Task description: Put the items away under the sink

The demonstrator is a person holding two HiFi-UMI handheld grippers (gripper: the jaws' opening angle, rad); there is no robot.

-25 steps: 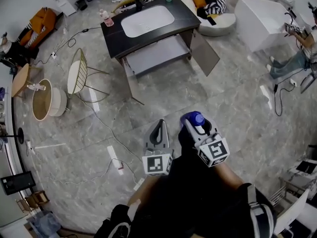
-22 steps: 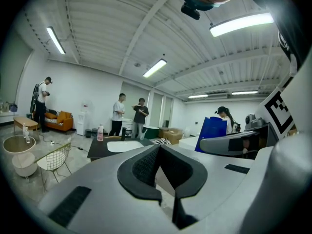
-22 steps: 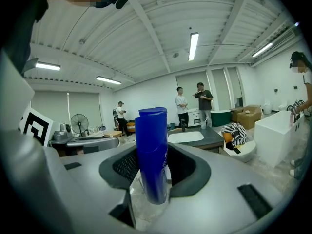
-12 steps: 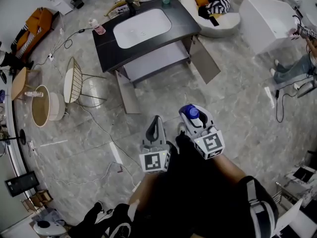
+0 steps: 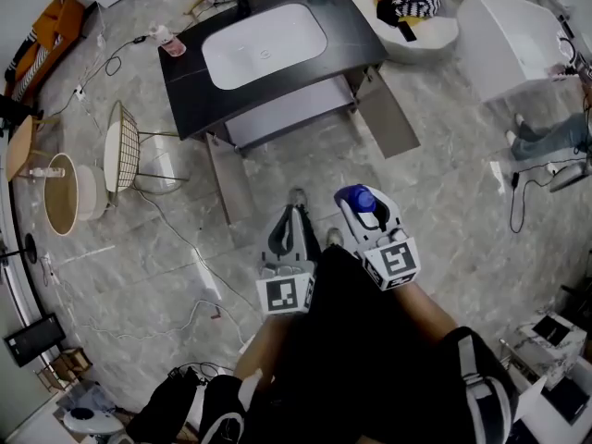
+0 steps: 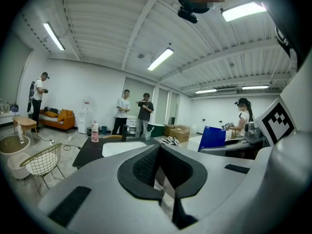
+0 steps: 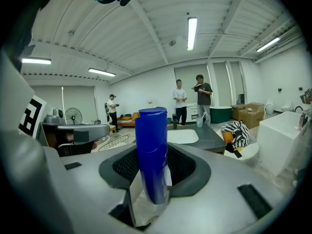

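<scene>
**Jaws: right gripper (image 7: 152,198) clamped on blue bottle (image 7: 152,147); left gripper (image 6: 165,193) pinched shut on nothing**

Right jaws grip the bottle low on its body. It stands upright between the pads, and most of it rises above them. Left jaws meet at the tips, with only a sliver showing between them.

From above, both grippers are held side by side, close in front of the person's dark torso. The bottle's cap points toward the cabinet.

Grey marbled floor (image 5: 444,220) lies beyond the grippers. A white cable (image 5: 199,280) trails across it on the left.

The sink cabinet (image 5: 185,86) is farther on, well apart from the bottle. It has a black top with a white basin (image 5: 264,44) set into it. Both doors stand open, the left door (image 5: 227,181) and the right door (image 5: 388,118) swung outward. A pale shelf (image 5: 287,109) is exposed under the sink. A pink bottle (image 5: 166,43) sits at the counter's left rear corner.

A wire chair (image 5: 125,146) stands just left of the cabinet. A white bathtub (image 5: 513,30) sits far right. Two people (image 7: 190,99) stand behind the counter.
</scene>
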